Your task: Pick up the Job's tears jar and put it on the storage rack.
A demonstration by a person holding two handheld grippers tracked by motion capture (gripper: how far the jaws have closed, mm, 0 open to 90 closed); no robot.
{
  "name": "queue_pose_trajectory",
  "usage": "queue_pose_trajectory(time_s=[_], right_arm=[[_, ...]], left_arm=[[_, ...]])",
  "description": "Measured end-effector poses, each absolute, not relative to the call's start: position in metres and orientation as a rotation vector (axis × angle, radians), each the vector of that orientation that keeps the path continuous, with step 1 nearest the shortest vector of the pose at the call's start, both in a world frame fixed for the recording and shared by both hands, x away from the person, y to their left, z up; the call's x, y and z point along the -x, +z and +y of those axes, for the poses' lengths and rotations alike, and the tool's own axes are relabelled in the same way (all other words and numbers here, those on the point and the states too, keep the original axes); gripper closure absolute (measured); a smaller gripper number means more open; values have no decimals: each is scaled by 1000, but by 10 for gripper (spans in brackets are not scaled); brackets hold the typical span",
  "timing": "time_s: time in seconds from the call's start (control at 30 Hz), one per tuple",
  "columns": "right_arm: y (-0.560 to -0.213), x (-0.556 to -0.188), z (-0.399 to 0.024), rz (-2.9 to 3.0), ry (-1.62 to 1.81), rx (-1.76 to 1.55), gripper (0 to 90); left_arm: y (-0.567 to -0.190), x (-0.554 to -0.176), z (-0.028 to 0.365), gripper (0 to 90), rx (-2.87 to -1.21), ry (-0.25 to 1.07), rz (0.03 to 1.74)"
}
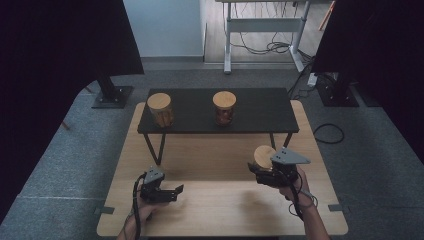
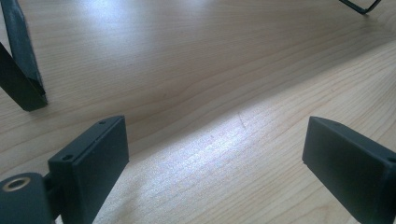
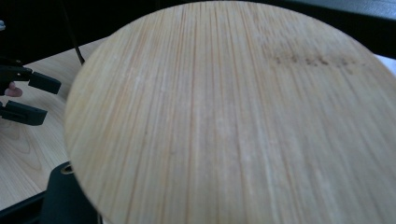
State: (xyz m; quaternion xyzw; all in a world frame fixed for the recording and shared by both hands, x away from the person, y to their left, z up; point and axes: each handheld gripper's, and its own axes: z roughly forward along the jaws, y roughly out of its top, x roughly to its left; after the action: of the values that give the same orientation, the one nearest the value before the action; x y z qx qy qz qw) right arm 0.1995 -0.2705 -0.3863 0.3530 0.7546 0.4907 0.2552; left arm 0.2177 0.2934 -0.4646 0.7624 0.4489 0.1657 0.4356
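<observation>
Right gripper: jaws clenched on a jar with a round bamboo lid, held above the wooden table at its right | left gripper: jaws spread wide, nothing between them, low over bare tabletop | two more lidded jars stand on the black shelf beyond.

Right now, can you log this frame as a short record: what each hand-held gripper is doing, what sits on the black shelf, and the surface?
surface: wooden table
raised shelf: black shelf on thin legs, at the table's far side
on shelf: two jars with round wooden lids, left jar and right jar, standing apart
left hand-held gripper: jaws open, nothing between them, low over the table
right hand-held gripper: shut on a third jar with a wooden lid
</observation>
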Motion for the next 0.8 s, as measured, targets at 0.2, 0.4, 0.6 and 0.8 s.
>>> queue_pose_trajectory(time_s=[0.2, 0.4, 0.6, 0.8], right_arm=[[-382, -200, -271, 2047, 1340, -953, 246], [-383, -205, -273, 2055, 1346, -962, 246], [-378, -211, -273, 2067, 1336, -964, 246], [-372, -212, -274, 2059, 1338, -961, 246]], left_arm=[[-464, -218, 294, 64, -1897, 411, 1117], [-465, -217, 296, 64, -1894, 410, 1127], [-466, -217, 294, 64, -1896, 408, 1128], [-466, -217, 291, 64, -1912, 405, 1116]])
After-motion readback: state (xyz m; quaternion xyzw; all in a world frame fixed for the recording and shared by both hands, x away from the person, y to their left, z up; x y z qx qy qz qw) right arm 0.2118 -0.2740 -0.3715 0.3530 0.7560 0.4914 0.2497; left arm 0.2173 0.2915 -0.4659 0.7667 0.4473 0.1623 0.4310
